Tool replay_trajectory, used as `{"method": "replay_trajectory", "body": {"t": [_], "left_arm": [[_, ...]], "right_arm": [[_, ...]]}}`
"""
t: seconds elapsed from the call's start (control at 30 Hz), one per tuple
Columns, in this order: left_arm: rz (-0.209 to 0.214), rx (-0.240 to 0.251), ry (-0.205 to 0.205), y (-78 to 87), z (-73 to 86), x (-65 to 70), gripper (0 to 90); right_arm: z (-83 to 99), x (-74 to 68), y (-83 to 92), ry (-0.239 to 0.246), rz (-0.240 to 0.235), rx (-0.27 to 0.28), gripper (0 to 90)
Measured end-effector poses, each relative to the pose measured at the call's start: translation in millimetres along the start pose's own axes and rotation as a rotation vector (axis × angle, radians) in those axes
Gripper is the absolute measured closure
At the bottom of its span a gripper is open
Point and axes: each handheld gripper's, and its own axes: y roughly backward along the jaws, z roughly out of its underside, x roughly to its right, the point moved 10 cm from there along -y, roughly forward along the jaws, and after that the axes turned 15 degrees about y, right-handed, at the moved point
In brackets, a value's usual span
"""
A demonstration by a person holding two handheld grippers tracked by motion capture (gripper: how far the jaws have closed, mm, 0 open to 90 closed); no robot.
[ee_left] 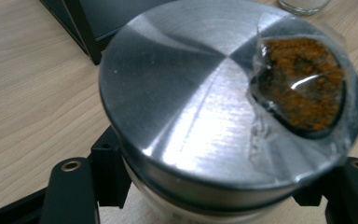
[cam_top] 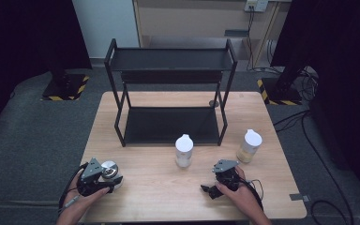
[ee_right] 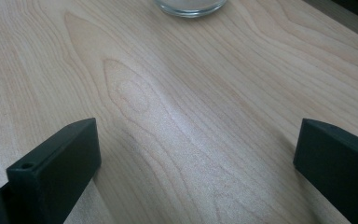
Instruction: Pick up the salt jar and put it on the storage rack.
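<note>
A: The jar with the steel lid [cam_top: 109, 171] sits near the front left corner of the wooden table [cam_top: 159, 197], and from the high view the left gripper [cam_top: 104, 180] has it, the left hand [cam_top: 82, 193] coming in from the bottom edge with the forearm angled up and to the right.

B: And the other side?

A: The right hand [cam_top: 241, 192] rests low on the table near the front right, its gripper [cam_top: 211, 191] pointing left across the boards. Beyond it stand two white-capped bottles, one in the middle [cam_top: 183, 151] and one further right [cam_top: 249, 146], both in front of the black two-tier rack [cam_top: 168, 93].

B: Up close on the left gripper view?

A: The brushed lid [ee_left: 182, 98] is tilted toward the camera, with a clear film patch over orange-brown grains [ee_left: 303, 88] near its edge. The two black jaws sit tight against the jar's sides just under the lid, clamped on it.

B: The right gripper view?

A: Its jaws stand wide apart over bare wood, nothing between them. A glass base [ee_right: 190, 5] shows at the top edge, well apart.
</note>
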Motion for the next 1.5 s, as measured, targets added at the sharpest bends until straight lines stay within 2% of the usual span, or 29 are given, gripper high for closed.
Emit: {"method": "replay_trajectory", "body": {"t": [0.13, 0.57, 1.2, 1.5], "left_arm": [[0.005, 0.015, 0.010, -0.1, -3.0, 4.0, 29.8], [-0.036, 0.014, 0.024, 0.0, -8.2, 14.8, 29.8], [-0.057, 0.052, 0.043, -0.5, -15.5, 31.3, 29.8], [-0.055, 0.063, 0.039, -0.3, -20.5, 44.6, 29.8]], "right_arm": [[0.0, 0.0, 0.0, 0.000, 0.000, 0.000, 1.0], [0.3, -0.8, 0.4, -0.003, 0.003, 0.000, 1.0], [0.4, -1.6, 0.8, -0.008, 0.007, -0.001, 1.0], [0.4, -1.6, 0.8, -0.008, 0.007, -0.002, 1.0]]}}
